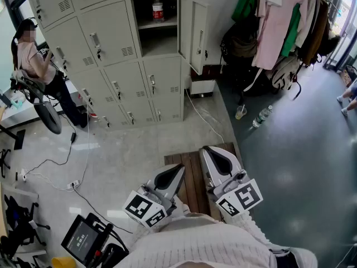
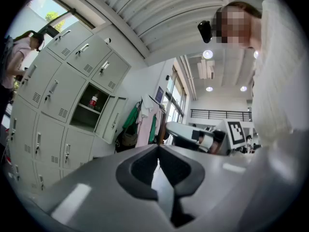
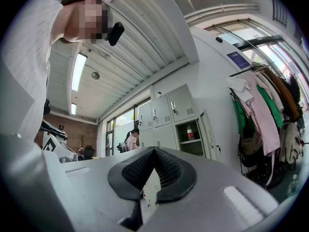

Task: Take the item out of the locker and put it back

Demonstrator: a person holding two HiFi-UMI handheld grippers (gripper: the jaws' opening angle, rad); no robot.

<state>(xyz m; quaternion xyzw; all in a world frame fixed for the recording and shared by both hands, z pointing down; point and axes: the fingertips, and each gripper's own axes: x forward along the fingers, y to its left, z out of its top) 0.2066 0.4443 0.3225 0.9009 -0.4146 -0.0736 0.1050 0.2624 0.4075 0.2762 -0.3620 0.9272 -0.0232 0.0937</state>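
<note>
The grey left gripper and right gripper were both closed and empty at six o'clock. The small red-labelled plastic bottle stood high inside the open grey metal locker at twelve o'clock.

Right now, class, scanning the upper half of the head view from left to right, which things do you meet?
Standing person, bottle in the open locker, open locker door, cup on the floor, plastic bottle lying on the floor.
</note>
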